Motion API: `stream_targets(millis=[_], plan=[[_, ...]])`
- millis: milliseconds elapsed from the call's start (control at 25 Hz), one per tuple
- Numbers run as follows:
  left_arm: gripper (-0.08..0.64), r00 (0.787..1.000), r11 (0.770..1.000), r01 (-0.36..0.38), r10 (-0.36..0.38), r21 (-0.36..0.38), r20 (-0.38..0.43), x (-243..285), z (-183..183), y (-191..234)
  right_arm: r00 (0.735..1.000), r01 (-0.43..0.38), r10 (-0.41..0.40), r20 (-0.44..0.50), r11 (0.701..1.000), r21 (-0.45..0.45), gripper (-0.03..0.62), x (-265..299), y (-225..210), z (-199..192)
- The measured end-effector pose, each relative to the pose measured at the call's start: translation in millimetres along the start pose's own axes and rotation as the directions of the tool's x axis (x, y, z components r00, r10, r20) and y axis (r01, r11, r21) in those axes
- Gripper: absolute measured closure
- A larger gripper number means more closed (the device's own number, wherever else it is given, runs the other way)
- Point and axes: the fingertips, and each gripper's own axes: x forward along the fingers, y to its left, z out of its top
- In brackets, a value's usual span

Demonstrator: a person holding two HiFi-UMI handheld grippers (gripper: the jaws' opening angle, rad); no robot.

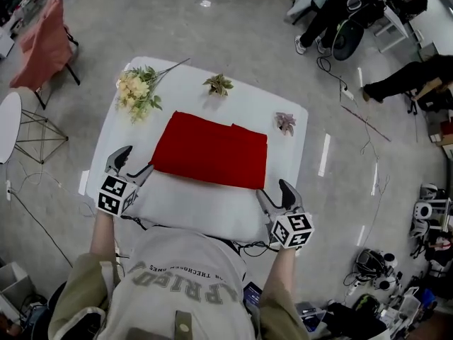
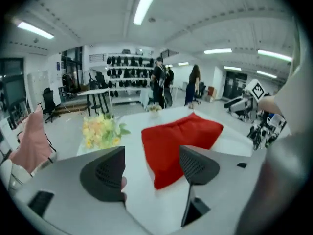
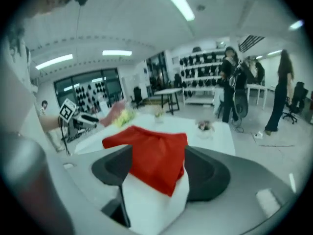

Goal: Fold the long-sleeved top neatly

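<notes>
**A:** What takes up most of the scene?

**B:** A white table (image 1: 205, 214). The red top (image 1: 212, 149) lies on its middle, folded into a flat rectangle and set slightly askew to the table's edges.

**A:** And the hands?

**B:** Both forearms reach forward from the body. The left gripper (image 1: 134, 161) is at the table's near left edge and points forward and down. Its tips are just beside the top's near left corner. Its jaws stand wide apart over bare tabletop. The right gripper (image 1: 274, 190) is at the near right, just beside the top's near right corner, and is also angled down. Its jaws are spread, and the cloth shows beyond the gap, unpinched.

**A:** Is there room to move?

**B:** A bare white strip runs between the top's near edge and the table's near edge. On the far side, yellow flowers (image 1: 138, 91) lie off the far left corner and a small green sprig (image 1: 218, 83) sits beyond the far edge. A pink flower (image 1: 285, 122) is near the far right corner. All three are apart from the cloth.
</notes>
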Motion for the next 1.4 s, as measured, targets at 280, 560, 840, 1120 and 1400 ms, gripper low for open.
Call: stream_targets(millis=[280, 560, 840, 1120, 1400], plan=[[0.235, 0.918, 0.999, -0.03, 0.04, -0.033, 0.395, -28.8, 132.6, -45.0, 0.806, 0.022, -0.081, 0.586, 0.994, 0.107, 0.271, -30.8, 53.8, 137.3], [0.519, 0.851, 0.99, -0.094, 0.136, -0.107, 0.508, -45.7, 154.2, -76.2, 0.806, 0.193, -0.155, 0.572, 0.981, -0.006, 0.469, -23.9, 99.5, 144.0], [0.548, 0.764, 0.99, -0.102, 0.14, -0.097, 0.63, -71.7, 173.8, -95.4, 0.78, 0.296, -0.192, 0.596, 0.952, -0.08, 0.591, -38.1, 118.5, 146.2], [0.548, 0.741, 0.994, -0.08, 0.112, -0.078, 0.662, -82.7, 179.9, -111.7, 0.767, 0.277, -0.144, 0.625, 0.953, -0.12, 0.591, -48.3, 137.0, 153.8], [0.548, 0.744, 0.996, -0.078, 0.087, -0.044, 0.662, -83.6, 176.4, -119.3, 0.799, 0.347, -0.186, 0.572, 0.919, -0.186, 0.592, -38.6, 142.2, 141.5]])
